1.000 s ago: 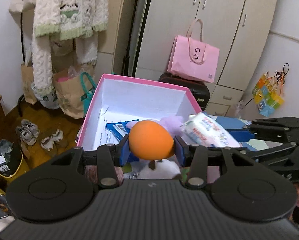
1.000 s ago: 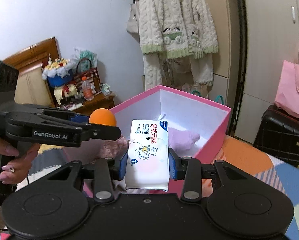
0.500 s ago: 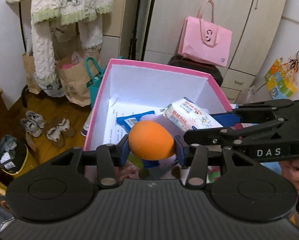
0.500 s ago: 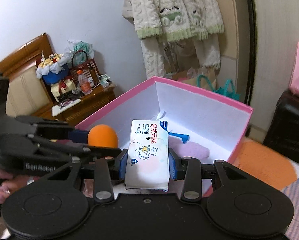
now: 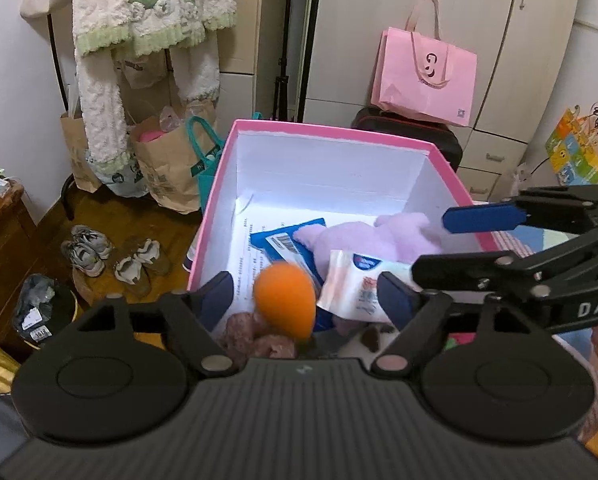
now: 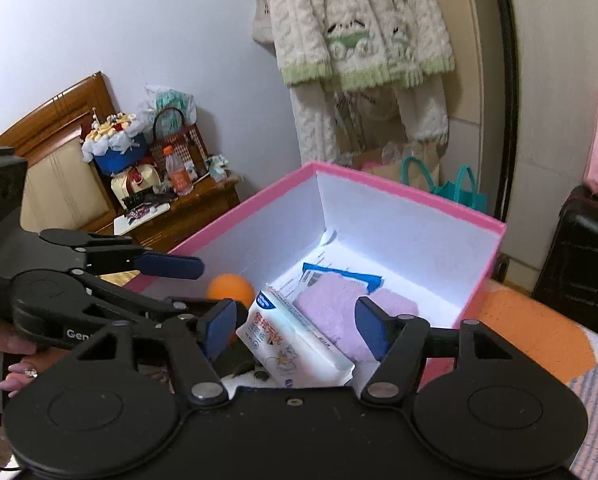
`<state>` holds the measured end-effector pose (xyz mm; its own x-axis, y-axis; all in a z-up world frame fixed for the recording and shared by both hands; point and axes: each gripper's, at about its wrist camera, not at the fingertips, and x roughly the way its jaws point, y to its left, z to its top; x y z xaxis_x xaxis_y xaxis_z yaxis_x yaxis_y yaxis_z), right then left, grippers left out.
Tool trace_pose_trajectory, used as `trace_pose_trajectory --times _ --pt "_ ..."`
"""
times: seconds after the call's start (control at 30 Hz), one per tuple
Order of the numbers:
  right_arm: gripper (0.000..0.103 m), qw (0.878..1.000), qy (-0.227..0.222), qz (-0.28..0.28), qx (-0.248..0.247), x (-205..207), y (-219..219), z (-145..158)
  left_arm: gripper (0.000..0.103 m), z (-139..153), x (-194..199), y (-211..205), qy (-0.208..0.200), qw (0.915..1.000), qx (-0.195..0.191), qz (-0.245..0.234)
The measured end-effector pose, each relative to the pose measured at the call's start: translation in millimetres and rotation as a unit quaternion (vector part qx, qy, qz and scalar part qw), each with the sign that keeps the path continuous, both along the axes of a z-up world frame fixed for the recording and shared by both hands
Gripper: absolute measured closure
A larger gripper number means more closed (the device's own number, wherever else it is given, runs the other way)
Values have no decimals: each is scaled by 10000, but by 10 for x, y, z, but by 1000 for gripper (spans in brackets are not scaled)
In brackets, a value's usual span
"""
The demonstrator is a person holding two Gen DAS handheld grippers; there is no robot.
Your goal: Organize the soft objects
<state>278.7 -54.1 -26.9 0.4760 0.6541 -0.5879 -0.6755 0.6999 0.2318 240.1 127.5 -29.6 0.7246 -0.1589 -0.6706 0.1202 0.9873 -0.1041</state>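
A pink box with a white inside stands before me; it also shows in the right wrist view. My left gripper is open over its near edge, and an orange egg-shaped sponge drops free between its fingers. My right gripper is open, and a white tissue pack falls tilted between its fingers. The tissue pack and sponge show in both views. A lilac plush lies in the box.
Papers and a blue card lie on the box floor. A brown fuzzy item sits at the near edge. Paper bags, shoes and a black suitcase stand around. A wooden nightstand is at the left.
Both grippers have opened over the box. The orange sponge and the tissue pack have left the fingers and are dropping into the box.
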Motion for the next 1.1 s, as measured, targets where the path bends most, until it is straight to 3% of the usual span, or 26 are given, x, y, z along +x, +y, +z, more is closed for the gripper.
trace_pose_trajectory --times 0.23,0.33,0.47,0.57,0.7,0.87,1.0,1.1 --pt "31 9991 -353 -232 -102 -311 -232 121 12 115 -206 -39 107 9995 1 298" --pt "31 9976 -550 -341 -260 -500 -304 147 12 177 -317 -44 179 9989 -71 439" --pt "30 9959 -725 -443 -294 -736 -430 217 10 295 -524 -131 83 9981 114 605" --pt "26 9943 -862 -547 -309 -909 -522 304 3 393 -678 -220 28 9967 334 736" --pt "11 9898 -989 -910 -468 -1099 -602 394 2 508 -814 -310 -111 9968 495 612" --pt "4 9747 -1168 -1507 -1168 -1318 -620 400 2 595 -1051 -425 -347 9951 673 642" --pt "4 9514 -1506 -1873 -1928 -1497 -577 453 2 617 -1291 -501 -642 9926 741 720" --pt "3 9445 -1665 -2307 -1641 -1695 -730 529 2 610 -1469 -536 -829 9925 605 665"
